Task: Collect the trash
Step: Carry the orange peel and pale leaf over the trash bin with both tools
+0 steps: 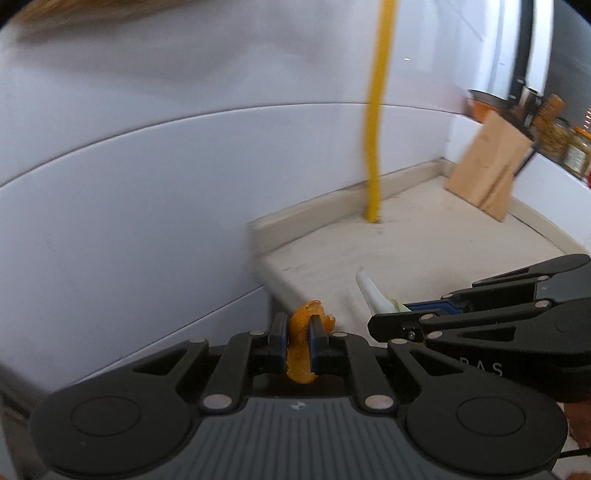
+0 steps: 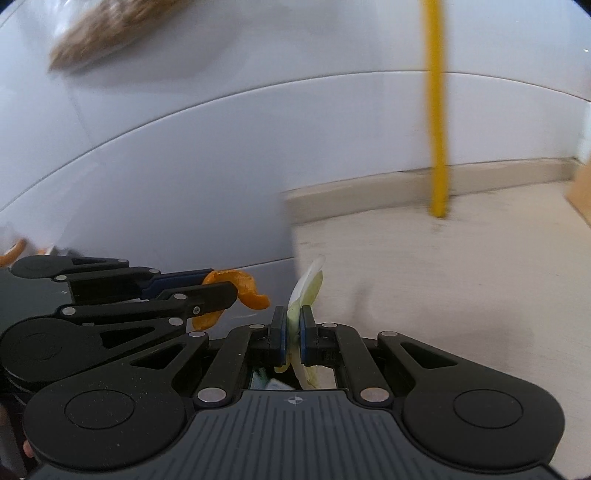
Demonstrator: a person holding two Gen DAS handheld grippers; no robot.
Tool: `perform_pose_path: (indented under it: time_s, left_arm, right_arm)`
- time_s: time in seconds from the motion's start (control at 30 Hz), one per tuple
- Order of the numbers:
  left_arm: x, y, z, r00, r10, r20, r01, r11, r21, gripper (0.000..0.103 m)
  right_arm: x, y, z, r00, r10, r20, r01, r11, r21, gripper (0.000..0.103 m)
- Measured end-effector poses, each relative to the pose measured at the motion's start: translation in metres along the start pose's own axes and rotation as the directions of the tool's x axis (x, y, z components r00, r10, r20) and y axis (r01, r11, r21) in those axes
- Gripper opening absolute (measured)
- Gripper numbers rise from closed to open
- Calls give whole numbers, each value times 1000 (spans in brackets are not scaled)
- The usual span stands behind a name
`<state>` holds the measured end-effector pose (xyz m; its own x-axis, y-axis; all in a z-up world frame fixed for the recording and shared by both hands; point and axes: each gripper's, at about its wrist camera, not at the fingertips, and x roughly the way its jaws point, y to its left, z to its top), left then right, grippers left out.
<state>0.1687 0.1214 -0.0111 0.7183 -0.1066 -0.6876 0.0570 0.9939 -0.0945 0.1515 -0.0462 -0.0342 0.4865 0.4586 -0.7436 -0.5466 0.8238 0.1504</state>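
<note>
Both grippers are clamped on scraps, side by side over the counter's left end.

Left gripper (image 1: 299,345): jaws nearly closed, pads pressing an orange peel (image 1: 301,347) that curls out above and below them. Right gripper (image 2: 294,338): jaws nearly closed too, pinching a pale green-white veg leaf (image 2: 306,284) w/ its tip sticking up fwd of the pads.

What each view adds:
- Left wrist view shows the right gripper (image 1: 388,321) from the side, low right, w/ the leaf (image 1: 371,291) poking out toward the counter. It alone shows the far right of the room: a wooden knife block (image 1: 487,170) leaning in the corner, jars (image 1: 576,151) on a ledge behind it, a metal bowl or pan (image 1: 484,98) farther back, a dark vertical strip (image 1: 524,48) by the wall.
- Right wrist view shows the left gripper (image 2: 221,291) from the side, at left, w/ the peel (image 2: 243,291) hooked round its tip. It alone shows a blurred brown speckled patch (image 2: 107,33) top left and a bit of orange (image 2: 13,251) at the left edge; too smeared to ID. Only a corner of the block (image 2: 581,195) is in frame here.

Surface and room: beige stone counter (image 1: 424,240) w/ a low raised backsplash lip, ending in a square left edge. White tiled wall (image 1: 147,166) behind and to the left. A yellow pipe (image 1: 376,129) runs vertically down the wall and meets the counter near the back. Backgrounds are motion-blurred in both views.
</note>
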Motion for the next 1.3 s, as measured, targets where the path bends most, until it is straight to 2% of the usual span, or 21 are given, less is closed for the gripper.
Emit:
perform_pose_path:
  time_s: [0.2, 0.43, 1.3]
  left_arm:
    - [-9, 31, -18, 998, 53, -16, -53, 997, -55, 8]
    - [-13, 49, -31, 996, 81, -36, -84, 993, -85, 8]
    - [-16, 70, -51, 995, 68, -67, -75, 992, -102, 8]
  right_arm:
    - [19, 34, 0, 997, 62, -39, -64, 997, -47, 9]
    - [35, 60, -5, 992, 100, -81, -107, 991, -75, 9]
    - [59, 87, -19, 985, 106, -138, -117, 991, -71, 9]
